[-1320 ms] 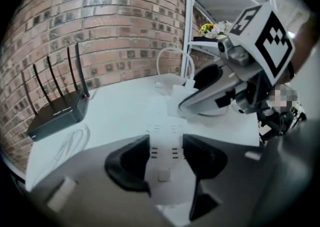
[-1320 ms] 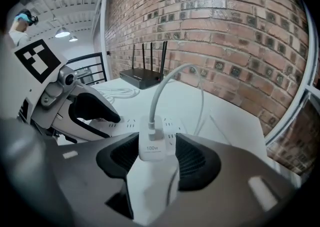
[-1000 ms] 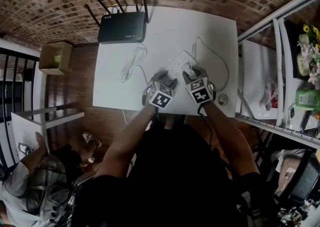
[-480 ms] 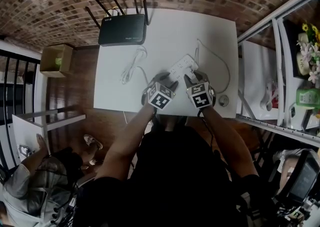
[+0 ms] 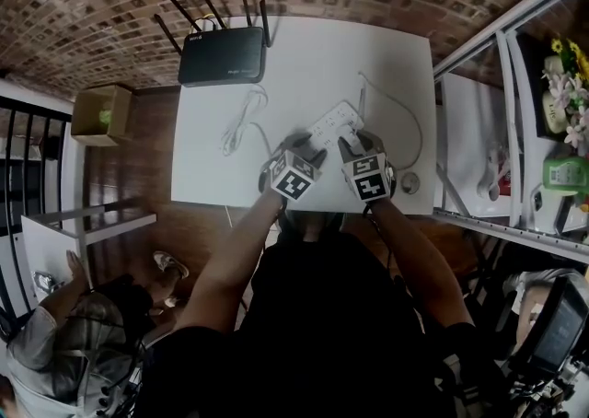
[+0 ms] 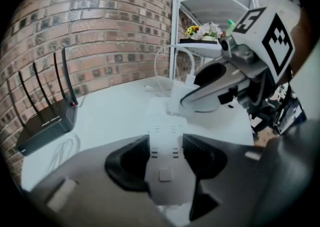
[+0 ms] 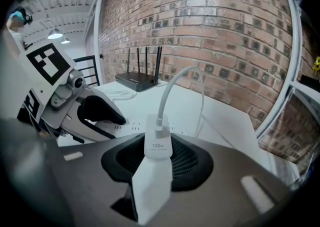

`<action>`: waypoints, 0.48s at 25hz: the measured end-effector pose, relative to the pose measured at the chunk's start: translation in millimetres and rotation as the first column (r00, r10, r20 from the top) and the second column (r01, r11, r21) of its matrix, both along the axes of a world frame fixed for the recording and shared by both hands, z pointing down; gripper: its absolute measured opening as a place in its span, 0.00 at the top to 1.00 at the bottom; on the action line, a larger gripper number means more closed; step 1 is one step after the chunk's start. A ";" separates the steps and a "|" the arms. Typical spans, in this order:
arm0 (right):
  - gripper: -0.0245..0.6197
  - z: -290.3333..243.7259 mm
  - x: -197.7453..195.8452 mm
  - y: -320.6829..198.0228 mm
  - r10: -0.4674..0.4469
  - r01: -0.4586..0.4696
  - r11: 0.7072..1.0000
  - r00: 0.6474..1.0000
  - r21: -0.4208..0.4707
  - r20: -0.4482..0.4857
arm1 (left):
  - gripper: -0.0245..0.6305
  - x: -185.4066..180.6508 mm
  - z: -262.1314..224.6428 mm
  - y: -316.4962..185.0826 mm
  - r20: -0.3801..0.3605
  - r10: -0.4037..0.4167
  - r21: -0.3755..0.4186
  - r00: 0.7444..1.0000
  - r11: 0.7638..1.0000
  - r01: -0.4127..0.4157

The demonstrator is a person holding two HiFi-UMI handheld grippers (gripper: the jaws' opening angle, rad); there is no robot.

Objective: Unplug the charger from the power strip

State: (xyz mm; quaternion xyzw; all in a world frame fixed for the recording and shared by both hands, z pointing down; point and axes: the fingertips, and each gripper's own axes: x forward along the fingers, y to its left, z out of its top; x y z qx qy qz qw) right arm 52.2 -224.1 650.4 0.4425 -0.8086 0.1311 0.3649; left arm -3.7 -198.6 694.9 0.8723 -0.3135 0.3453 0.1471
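Observation:
A white power strip (image 5: 335, 119) lies on the white table (image 5: 221, 177), and both grippers meet at its near end. My left gripper (image 5: 307, 145) is shut across the strip's body (image 6: 163, 171), a dark pad pressing on each long side. My right gripper (image 5: 349, 143) is shut on the white charger (image 7: 158, 147), a small block marked 100W. A white cable (image 7: 172, 88) rises from the top of the charger. From the left gripper view, the right gripper (image 6: 186, 102) reaches in at the strip's far part, where the charger (image 6: 174, 106) stands. Whether its prongs are still in the socket is hidden.
A black router (image 5: 224, 55) with several antennas sits at the table's far left edge. A coiled white cable (image 5: 241, 120) lies left of the strip. Another thin white cable (image 5: 412, 121) loops to the right. A white shelf unit (image 5: 502, 103) stands right of the table.

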 end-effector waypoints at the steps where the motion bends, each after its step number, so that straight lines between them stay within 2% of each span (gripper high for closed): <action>1: 0.74 -3.4 -0.8 -0.6 0.006 -0.006 1.000 1.000 0.008 0.017 | 0.64 -0.2 0.0 -0.5 0.001 -0.003 0.001 1.000 1.000 0.003; 5: 0.74 -12.9 -0.7 -0.6 0.025 -0.026 0.999 0.998 0.018 0.061 | 0.64 0.1 -0.2 -0.8 0.001 -0.002 0.004 1.000 1.000 0.002; 12: 0.74 -9.6 16.1 6.8 0.092 -0.090 0.996 0.985 -0.022 0.146 | 0.64 0.1 0.1 -0.7 0.006 -0.011 -0.006 1.000 1.000 0.011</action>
